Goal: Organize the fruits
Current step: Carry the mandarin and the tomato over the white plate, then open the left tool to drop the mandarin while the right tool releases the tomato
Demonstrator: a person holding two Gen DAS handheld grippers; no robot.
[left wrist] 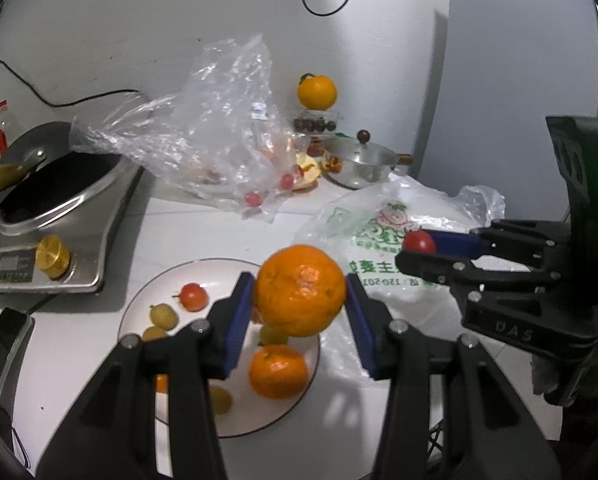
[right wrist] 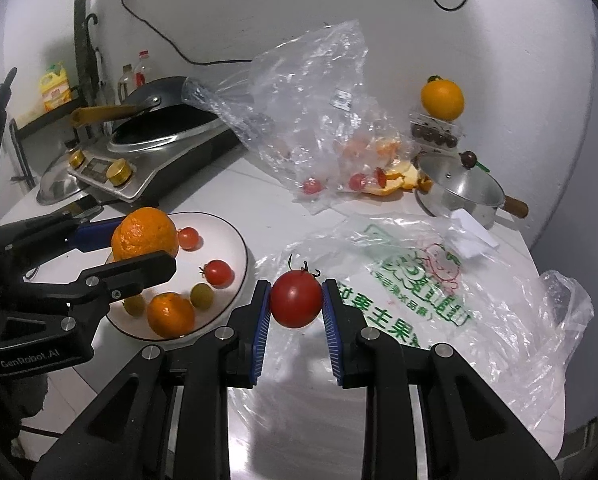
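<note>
Both grippers loaded: left gripper (left wrist: 299, 294) pinching a big orange (left wrist: 300, 290), right gripper (right wrist: 296, 300) pinching a red tomato (right wrist: 296, 299).

The orange hangs above the white plate (left wrist: 147, 300) on the worktop (left wrist: 203, 232), blocking part of it, so I can only partly see a greenish fruit right behind it. On the plate I can make out a smaller orange (left wrist: 278, 371), a small tomato (left wrist: 193, 297) and a few yellowish fruits (left wrist: 164, 315), a bit blurry. The tomato sits over the printed plastic bag (right wrist: 427, 292), right of the plate. The crumpled clear bag (left wrist: 219, 136) further back has some red and orange stuff inside, hard to tell exactly what. Wok (left wrist: 55, 184) is cut off at the left edge.
</note>
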